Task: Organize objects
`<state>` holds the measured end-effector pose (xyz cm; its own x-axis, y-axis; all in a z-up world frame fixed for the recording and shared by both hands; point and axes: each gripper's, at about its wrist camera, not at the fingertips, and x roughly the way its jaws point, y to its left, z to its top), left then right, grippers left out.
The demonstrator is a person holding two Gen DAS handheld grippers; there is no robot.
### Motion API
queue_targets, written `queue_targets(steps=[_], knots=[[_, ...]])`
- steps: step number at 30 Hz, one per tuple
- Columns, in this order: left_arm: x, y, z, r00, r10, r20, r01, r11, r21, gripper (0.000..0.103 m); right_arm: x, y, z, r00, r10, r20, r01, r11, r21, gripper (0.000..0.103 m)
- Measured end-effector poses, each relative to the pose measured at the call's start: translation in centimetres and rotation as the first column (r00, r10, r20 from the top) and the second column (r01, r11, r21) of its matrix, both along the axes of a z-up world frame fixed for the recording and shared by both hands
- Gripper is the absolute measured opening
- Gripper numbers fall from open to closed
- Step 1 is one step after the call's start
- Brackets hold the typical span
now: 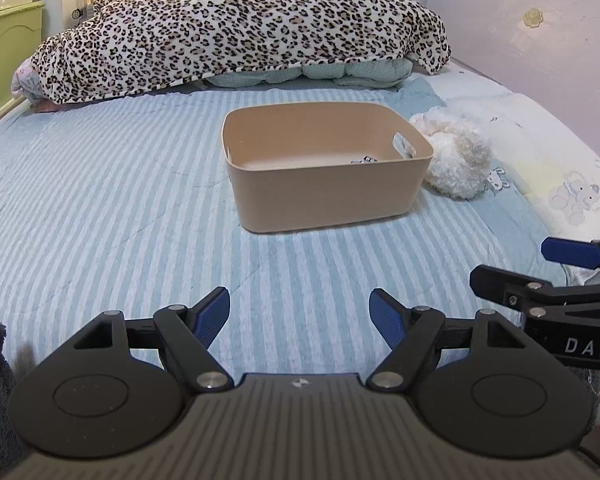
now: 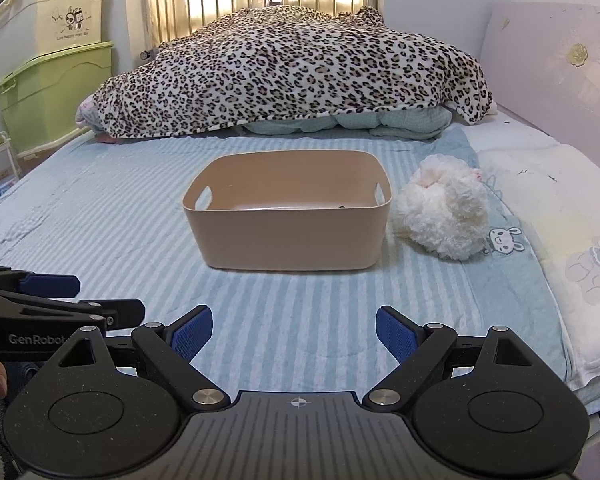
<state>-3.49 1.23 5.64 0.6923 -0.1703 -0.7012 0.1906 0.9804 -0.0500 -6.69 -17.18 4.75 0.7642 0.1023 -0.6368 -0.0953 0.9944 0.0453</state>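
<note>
Both grippers hang low over the near edge of the bed, the left gripper point(image 1: 298, 316) and right gripper point(image 2: 294, 334) each spread wide with nothing between the blue pads, which looks like a ready pose before any pick. Straight ahead and well apart from both sits the tan bin point(image 2: 288, 228) on the striped sheet point(image 2: 100, 232). The fluffy white plush point(image 2: 444, 216) lies just beside the bin's right wall, closer to the right gripper's side, so that one is probably the better bet for grabbing it.

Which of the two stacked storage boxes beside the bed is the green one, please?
The lower box is green; the upper box resting on it is cream.
</note>
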Motion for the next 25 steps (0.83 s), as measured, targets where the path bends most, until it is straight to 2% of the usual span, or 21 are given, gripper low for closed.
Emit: queue_targets(steps=[25], knots=[[-0.88,0.26,0.26,1.000,-0.007,-0.001,0.007,1.000,-0.007,0.078,-0.75,0.58,0.21,1.000,0.021,-0.010,-0.021,1.000,-0.005,0.090]])
